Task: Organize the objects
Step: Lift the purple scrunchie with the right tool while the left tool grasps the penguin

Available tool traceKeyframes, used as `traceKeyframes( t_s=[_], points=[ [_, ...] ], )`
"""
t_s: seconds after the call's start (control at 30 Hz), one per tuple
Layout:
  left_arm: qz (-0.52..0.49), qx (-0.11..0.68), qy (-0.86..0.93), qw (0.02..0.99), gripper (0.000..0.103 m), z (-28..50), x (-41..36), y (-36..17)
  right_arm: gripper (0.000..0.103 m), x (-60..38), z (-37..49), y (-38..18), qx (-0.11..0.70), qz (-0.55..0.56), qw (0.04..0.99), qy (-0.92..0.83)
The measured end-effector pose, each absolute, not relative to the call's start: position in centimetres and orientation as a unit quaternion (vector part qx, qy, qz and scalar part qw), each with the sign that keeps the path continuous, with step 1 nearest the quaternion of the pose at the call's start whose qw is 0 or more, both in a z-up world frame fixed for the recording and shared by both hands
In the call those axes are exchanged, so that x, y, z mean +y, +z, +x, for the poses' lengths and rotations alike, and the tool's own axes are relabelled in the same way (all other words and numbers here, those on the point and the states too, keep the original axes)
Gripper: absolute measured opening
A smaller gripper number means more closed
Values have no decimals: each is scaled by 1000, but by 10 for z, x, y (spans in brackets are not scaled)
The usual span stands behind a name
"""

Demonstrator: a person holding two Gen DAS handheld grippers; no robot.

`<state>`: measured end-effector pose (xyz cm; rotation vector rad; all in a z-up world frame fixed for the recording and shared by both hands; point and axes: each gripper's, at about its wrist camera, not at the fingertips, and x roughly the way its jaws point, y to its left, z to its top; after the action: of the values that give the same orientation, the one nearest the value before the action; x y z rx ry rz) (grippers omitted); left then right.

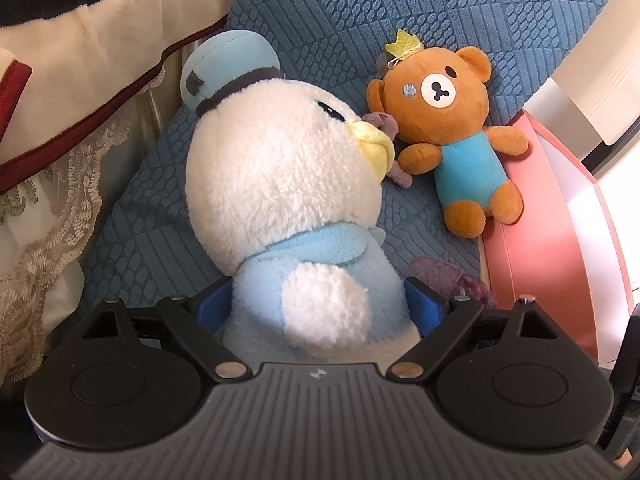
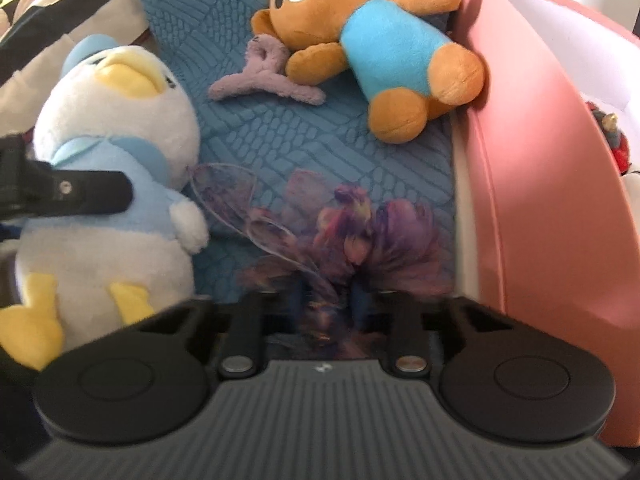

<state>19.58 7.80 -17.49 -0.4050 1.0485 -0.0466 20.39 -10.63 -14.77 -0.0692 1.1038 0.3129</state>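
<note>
Blue quilted cushion carries the toys. Left hand-held gripper clasps the penguin plush; right hand-held gripper pinches the purple feather ornament

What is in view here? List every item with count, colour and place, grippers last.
penguin plush: 1, white and light blue with a blue hat, on the blue cushion, held at its body.
bear plush: 1, brown with a blue body and yellow crown, lying against the pink box.
fuzzy hair clip: 1, pale purple, beside the bear's arm.
feathered piece: 1, purple, near the box, held.
blue cushion: 1, textured blue, under the toys.
pink box: 1, pink outside, white inside, right edge.
left gripper: 1, black, closed on the penguin plush.
right gripper: 1, black, closed on the feathered piece.
</note>
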Motion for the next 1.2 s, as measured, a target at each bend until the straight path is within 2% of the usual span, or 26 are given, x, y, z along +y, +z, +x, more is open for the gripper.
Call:
traceKeyframes(
  t_s=[0.13, 0.33, 0.73, 0.97, 1.2],
  points=[
    [-195, 498, -20, 845, 92, 196, 79, -176, 16, -105, 202, -140, 500, -49, 853, 140],
    [-196, 500, -18, 843, 93, 199, 78, -177, 16, -116, 202, -127, 471, -34, 872, 129],
    [-198, 502, -8, 842, 93, 205, 71, -181, 16, -116, 194, -124, 495, -19, 857, 144],
    [-214, 490, 3, 845, 86, 198, 75, -176, 16, -114, 191, -111, 495, -9, 854, 161],
    [-233, 482, 22, 844, 84, 174, 82, -159, 16, -122, 178, -88, 491, 5, 853, 175]
  ],
)
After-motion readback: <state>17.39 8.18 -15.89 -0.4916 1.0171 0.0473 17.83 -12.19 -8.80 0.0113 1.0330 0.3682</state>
